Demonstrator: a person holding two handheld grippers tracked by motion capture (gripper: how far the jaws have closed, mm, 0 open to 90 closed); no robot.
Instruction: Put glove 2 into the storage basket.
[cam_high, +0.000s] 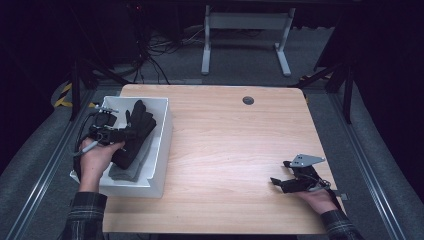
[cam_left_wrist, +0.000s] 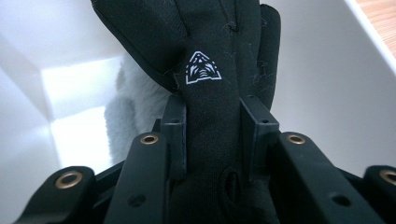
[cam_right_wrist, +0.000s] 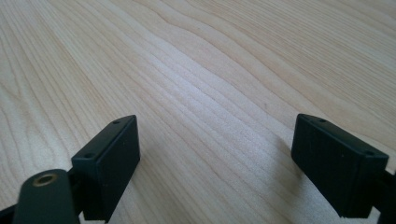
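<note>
High view: left tongs (cam_high: 131, 133) over the white bin (cam_high: 162, 145) at the worktop's (cam_high: 230, 150) left edge, clamped on a black glove (cam_high: 140, 125) that lies in the bin on top of a grey cloth (cam_high: 127, 172). Right tongs (cam_high: 279, 172) rest near the right edge, apart from everything.

Left gripper view: black glove (cam_left_wrist: 210, 93) pinched between both pads, white logo (cam_left_wrist: 201, 69) showing, bin wall (cam_left_wrist: 327, 84) behind, grey cloth (cam_left_wrist: 126, 116) beside.

Right gripper view: right tongs (cam_right_wrist: 217, 163) spread wide over bare worktop (cam_right_wrist: 196, 74).
</note>
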